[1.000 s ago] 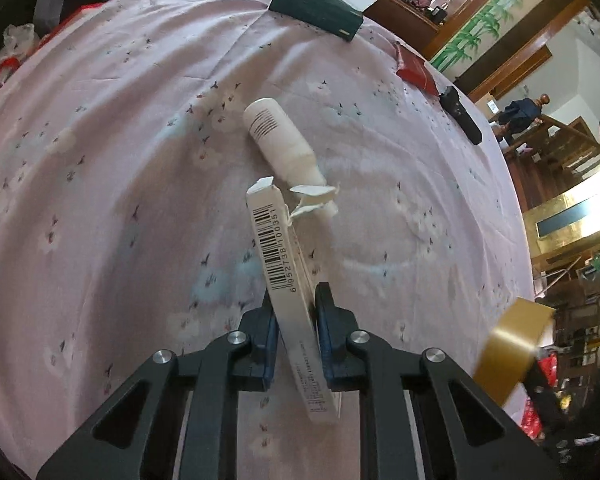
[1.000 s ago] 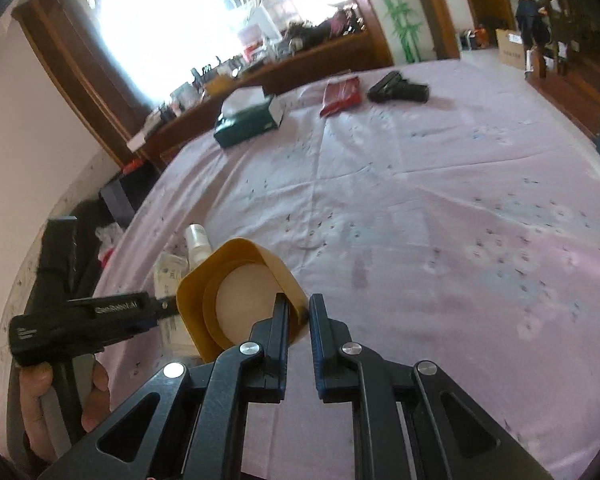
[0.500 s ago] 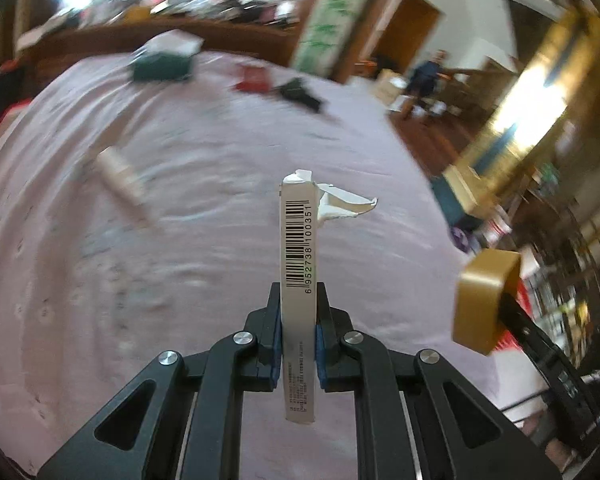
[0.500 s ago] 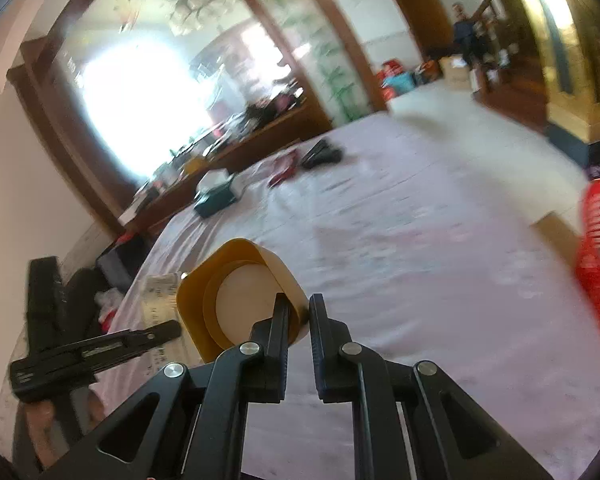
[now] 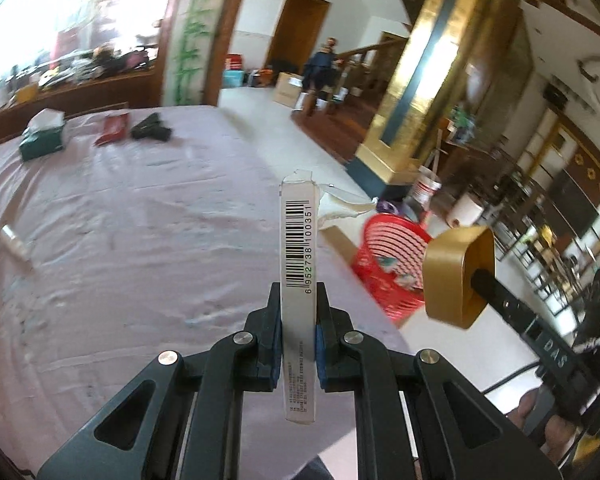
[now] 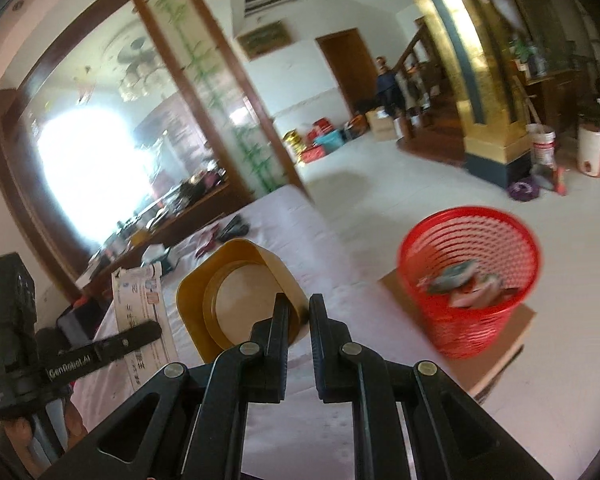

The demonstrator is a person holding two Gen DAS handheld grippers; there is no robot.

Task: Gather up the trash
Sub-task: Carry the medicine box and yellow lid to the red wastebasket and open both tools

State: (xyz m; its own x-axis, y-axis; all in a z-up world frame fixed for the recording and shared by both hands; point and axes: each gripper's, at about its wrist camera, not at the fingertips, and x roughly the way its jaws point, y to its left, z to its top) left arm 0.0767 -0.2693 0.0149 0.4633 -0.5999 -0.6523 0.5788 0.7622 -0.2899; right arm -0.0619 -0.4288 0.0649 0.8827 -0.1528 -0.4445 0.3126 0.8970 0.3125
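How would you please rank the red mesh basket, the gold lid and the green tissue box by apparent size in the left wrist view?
1. Gold lid and red mesh basket: look alike; the lid is nearer.
2. Green tissue box: smallest, farthest.

A flattened white carton [image 5: 298, 256] with a barcode and torn top flaps is held upright, clamped on its narrow sides. A gold square lid [image 6: 240, 298], hollow side visible, is pinched by one wall. A red mesh basket [image 6: 470, 280] containing scraps stands upright on cardboard on the floor.
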